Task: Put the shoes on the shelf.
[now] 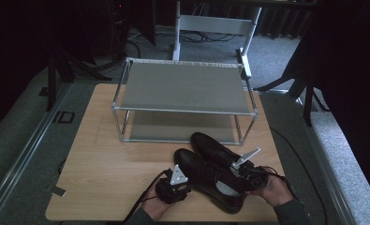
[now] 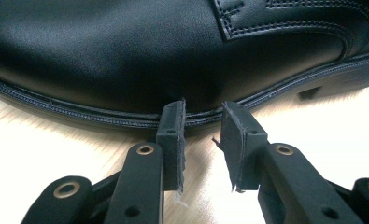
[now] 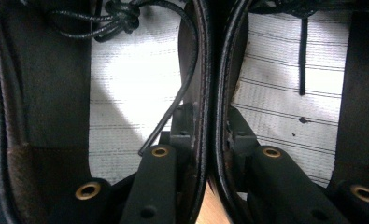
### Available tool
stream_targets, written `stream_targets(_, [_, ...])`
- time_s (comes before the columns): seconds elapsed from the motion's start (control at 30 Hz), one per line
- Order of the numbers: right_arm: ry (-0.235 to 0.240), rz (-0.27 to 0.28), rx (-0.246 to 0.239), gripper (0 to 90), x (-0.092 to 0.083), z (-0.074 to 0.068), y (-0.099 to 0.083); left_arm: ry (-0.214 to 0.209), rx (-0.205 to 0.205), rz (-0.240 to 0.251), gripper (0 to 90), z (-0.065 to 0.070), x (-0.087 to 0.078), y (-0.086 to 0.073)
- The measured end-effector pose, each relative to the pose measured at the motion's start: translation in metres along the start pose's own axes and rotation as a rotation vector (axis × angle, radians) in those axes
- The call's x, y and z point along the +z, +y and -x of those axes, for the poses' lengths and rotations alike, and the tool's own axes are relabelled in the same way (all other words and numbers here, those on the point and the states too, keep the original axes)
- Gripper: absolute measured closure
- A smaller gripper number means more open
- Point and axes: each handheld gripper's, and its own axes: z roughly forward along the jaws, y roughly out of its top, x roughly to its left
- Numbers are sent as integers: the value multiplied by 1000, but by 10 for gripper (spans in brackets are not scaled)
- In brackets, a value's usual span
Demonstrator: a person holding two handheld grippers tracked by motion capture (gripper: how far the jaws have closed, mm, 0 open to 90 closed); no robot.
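Pointing toes at the rack (image 1: 182,88), two shoes (image 1: 210,173) side by side.

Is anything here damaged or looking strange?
The left gripper has frayed, ragged pads with loose threads. The right gripper pinches both shoes' inner walls together, with one lace lying loose against its jaw.

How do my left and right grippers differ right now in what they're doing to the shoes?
The right gripper is shut on the touching inner walls of both shoes, one jaw inside each shoe; the left gripper is open, holding nothing. The right reaches into the shoe openings; the left sits at the welt on the nearer shoe's outer side. Both work low over the wooden table.
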Motion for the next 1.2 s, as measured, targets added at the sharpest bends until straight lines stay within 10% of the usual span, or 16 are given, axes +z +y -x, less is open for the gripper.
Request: stream_targets(1.2, [-34, 134, 50, 817, -5, -14, -13, -19, -37, 110, 660, -6, -10, 6])
